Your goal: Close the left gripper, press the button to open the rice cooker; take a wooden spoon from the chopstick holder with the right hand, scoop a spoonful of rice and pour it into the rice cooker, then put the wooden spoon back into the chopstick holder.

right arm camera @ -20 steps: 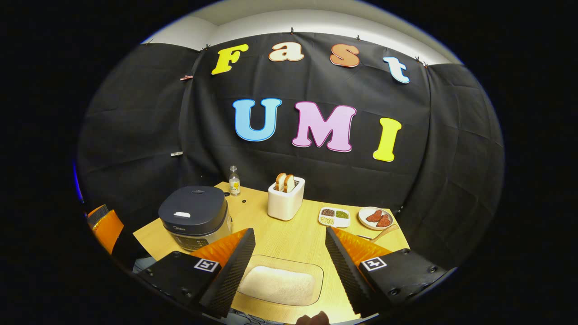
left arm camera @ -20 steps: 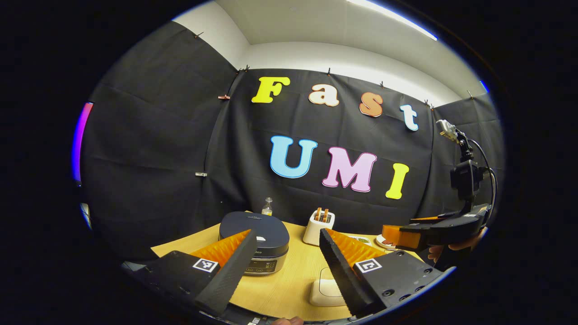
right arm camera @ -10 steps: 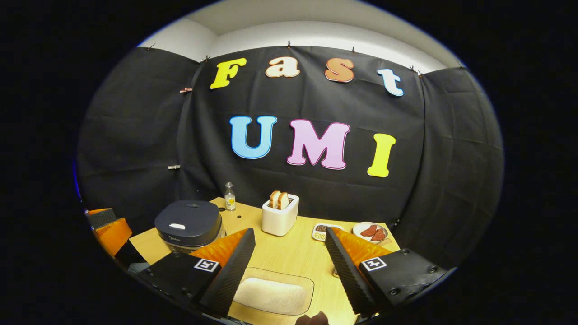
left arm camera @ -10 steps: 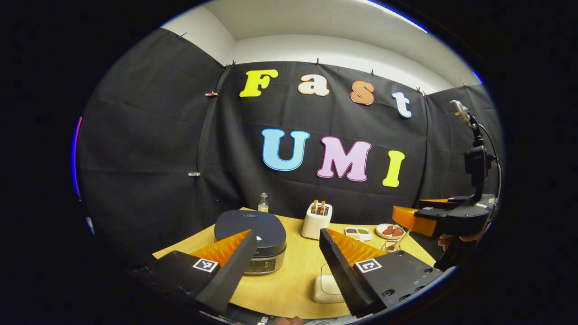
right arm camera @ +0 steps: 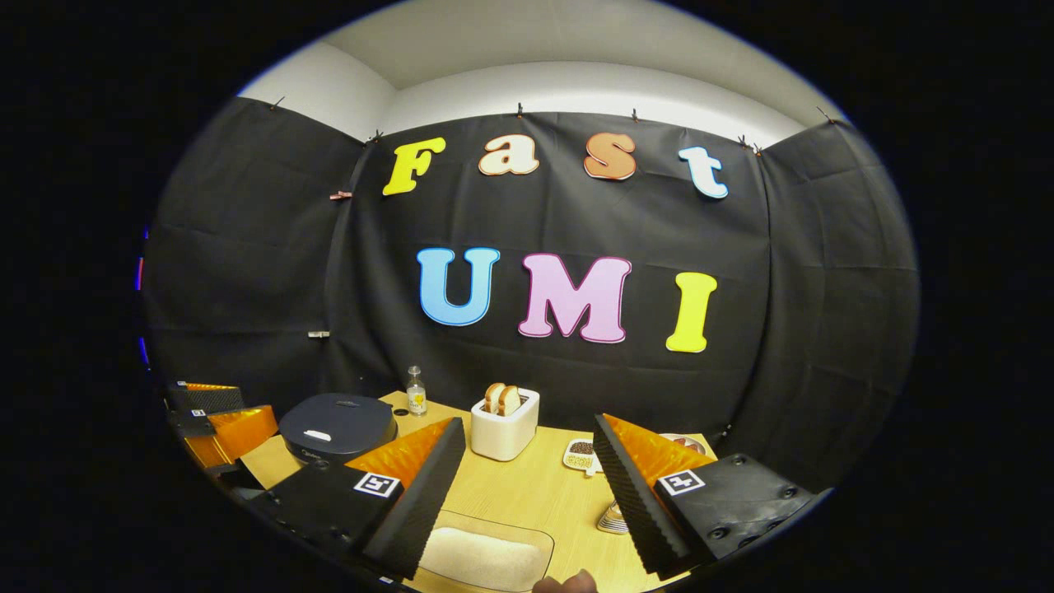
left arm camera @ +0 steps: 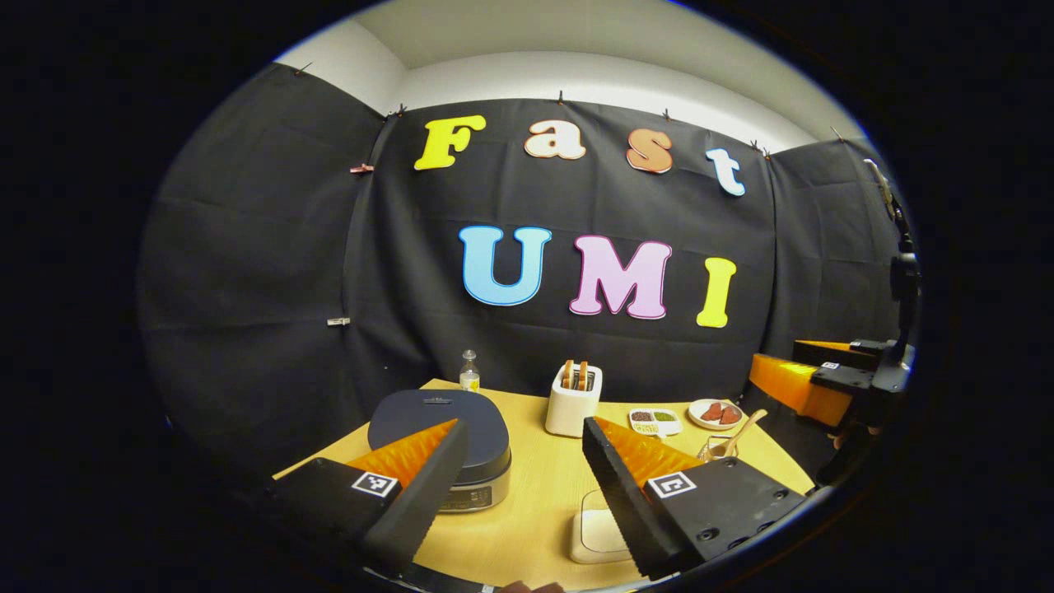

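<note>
The rice cooker [left arm camera: 436,424], dark-lidded and closed, sits on the left of the wooden table [left arm camera: 535,486]. My left gripper [left arm camera: 523,424] hovers open above the table's near edge, short of the cooker, holding nothing. A wooden spoon [left arm camera: 739,430] leans in the glass chopstick holder [left arm camera: 713,449] at the right. A tray of white rice [right arm camera: 482,556] lies below my right gripper [right arm camera: 528,420], which is open and holds nothing. The cooker [right arm camera: 338,424] and the left gripper [right arm camera: 230,412] show at the left of the right gripper view. The right gripper [left arm camera: 782,371] hangs at the far right of the left gripper view.
A white toaster [left arm camera: 574,401] with bread stands mid-table, a small bottle [left arm camera: 468,372] behind the cooker. A divided dish [left arm camera: 655,421] and a plate [left arm camera: 716,413] with red pieces lie at the back right. Part of a hand [right arm camera: 564,583] shows at the bottom edge.
Both cameras have tilted up and drawn back, so the table sits lower in each view. In the left gripper view the right gripper has drifted right and the spoon has come into sight.
</note>
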`<state>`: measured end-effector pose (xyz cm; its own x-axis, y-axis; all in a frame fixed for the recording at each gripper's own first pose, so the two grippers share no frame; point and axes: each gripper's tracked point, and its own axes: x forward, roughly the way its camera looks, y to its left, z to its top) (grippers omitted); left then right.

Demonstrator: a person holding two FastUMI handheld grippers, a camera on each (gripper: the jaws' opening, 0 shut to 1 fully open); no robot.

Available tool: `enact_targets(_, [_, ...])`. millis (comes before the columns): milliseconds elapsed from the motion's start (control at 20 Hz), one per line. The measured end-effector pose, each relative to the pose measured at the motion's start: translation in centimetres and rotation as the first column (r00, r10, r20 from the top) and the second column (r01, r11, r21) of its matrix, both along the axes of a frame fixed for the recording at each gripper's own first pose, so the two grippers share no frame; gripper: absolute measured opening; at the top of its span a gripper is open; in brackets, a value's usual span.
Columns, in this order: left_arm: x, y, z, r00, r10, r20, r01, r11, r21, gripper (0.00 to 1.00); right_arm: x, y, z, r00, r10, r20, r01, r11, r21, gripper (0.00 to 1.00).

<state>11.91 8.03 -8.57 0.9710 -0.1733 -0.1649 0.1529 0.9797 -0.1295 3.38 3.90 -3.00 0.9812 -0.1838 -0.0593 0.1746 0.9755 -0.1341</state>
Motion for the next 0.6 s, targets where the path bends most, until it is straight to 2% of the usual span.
enact_targets(150, [2.8,0.9,-0.3,1.000,0.015,-0.021,-0.015,1.000,0.003,0.91,0.4,-0.9,-0.3,1.000,0.002,-0.007,-0.002,1.000,0.024,0.98])
enact_targets(350, [6.2,2.3,-2.3,0.996,0.064,-0.063,-0.062,0.997,0.039,0.78,0.4,-1.8,-0.7,1.000,0.004,-0.012,-0.003,0.999,0.033,0.98])
enact_targets(550, [9.4,3.9,-5.2,0.983,0.134,-0.129,-0.125,0.989,0.078,0.53,0.4,-2.1,-0.5,1.000,0.015,-0.011,-0.015,0.999,0.033,0.98])
enact_targets(600, [10.2,4.5,-5.8,0.977,0.158,-0.146,-0.148,0.986,0.078,0.38,0.4,-2.0,-0.5,1.000,0.019,-0.010,-0.019,0.999,0.033,0.98])
